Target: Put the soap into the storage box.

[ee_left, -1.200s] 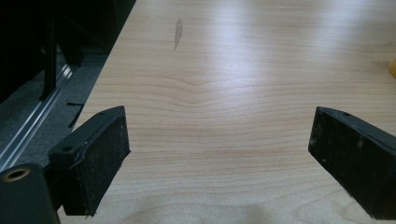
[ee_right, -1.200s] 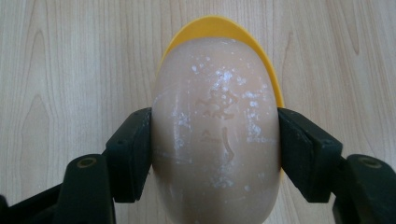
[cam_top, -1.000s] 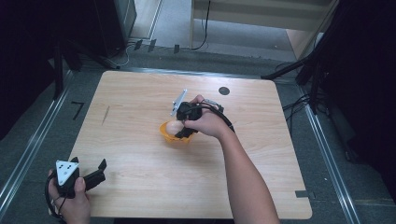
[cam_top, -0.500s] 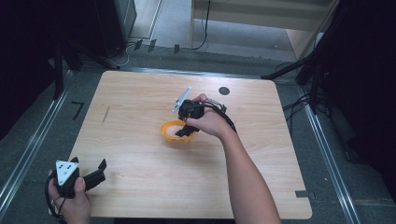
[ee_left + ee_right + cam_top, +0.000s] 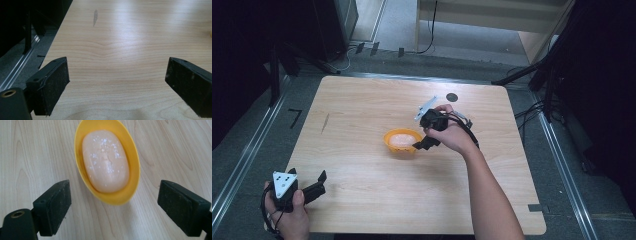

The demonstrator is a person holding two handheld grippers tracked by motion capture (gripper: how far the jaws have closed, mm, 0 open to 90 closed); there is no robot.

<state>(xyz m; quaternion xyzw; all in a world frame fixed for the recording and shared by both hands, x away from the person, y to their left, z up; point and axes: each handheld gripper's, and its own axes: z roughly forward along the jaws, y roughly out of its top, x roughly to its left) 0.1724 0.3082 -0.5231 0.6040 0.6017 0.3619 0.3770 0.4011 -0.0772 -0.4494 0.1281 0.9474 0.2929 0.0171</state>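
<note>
So my right gripper (image 5: pixel 113 202) is sitting just to the right of the yellow dish (image 5: pixel 402 140) near the middle of the wooden table (image 5: pixel 362 105), seen from the high view. Its jaws have just been opening and now stand wide apart with nothing between them. In the right gripper view the dish (image 5: pixel 107 160) is just ahead of the two black pads (image 5: pixel 53 206), its near rim poking a little toward the gap but touching neither one. The peach-coloured soap bar (image 5: pixel 106 161) lies flat inside the dish, glossy on top with little white specks catching the light, and it takes up most of the inside. In the high view my right hand (image 5: pixel 452 135) is wrapped round the gripper body, with the cable trailing off over my wrist and the grey plate pointing away from me.

My left gripper (image 5: pixel 319 181) is down at the near left corner of the table, well apart from the dish. Its jaws are wide open too, holding nothing; in the left gripper view there's bare wood grain between the pads (image 5: pixel 50 85) and a small dark smudge (image 5: pixel 95 17) on the tabletop farther off. There's also a small dark round spot (image 5: pixel 452 97) on the table beyond my right hand.
</note>
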